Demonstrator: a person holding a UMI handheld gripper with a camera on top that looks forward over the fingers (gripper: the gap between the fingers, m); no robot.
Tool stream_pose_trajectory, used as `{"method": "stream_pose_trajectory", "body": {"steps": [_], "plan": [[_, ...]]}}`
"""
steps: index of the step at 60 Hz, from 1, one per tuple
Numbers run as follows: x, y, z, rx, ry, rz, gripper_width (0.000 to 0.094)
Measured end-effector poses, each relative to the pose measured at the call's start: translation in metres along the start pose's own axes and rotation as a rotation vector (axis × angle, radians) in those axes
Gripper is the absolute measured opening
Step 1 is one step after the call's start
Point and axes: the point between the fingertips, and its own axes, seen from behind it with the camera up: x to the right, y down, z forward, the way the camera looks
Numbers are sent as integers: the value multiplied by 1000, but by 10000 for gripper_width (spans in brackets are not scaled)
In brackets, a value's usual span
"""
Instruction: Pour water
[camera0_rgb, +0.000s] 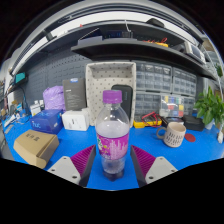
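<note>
Standing upright on the blue table (60, 150), the clear plastic water bottle with a purple cap and magenta label (112, 135) sits between the fingers of the gripper (112, 160). Whether the magenta pads (83, 158) press on it cannot be told. Right of the bottle sits a printed cup (175, 133); left of it, a brown cardboard box (36, 148).

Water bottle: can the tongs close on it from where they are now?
Probably yes. The water bottle stands upright on the blue table, between the open tongs, with nothing between it and either pink pad. The mug sits well off to the side.
</note>
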Motion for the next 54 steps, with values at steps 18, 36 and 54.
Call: {"method": "stream_pose_trajectory", "body": {"steps": [18, 36, 54], "plan": [[-1, -13, 42, 114, -2, -7, 534], [-2, -19, 41, 203, -48, -3, 394], [24, -35, 55, 130, -82, 249, 394]]}}
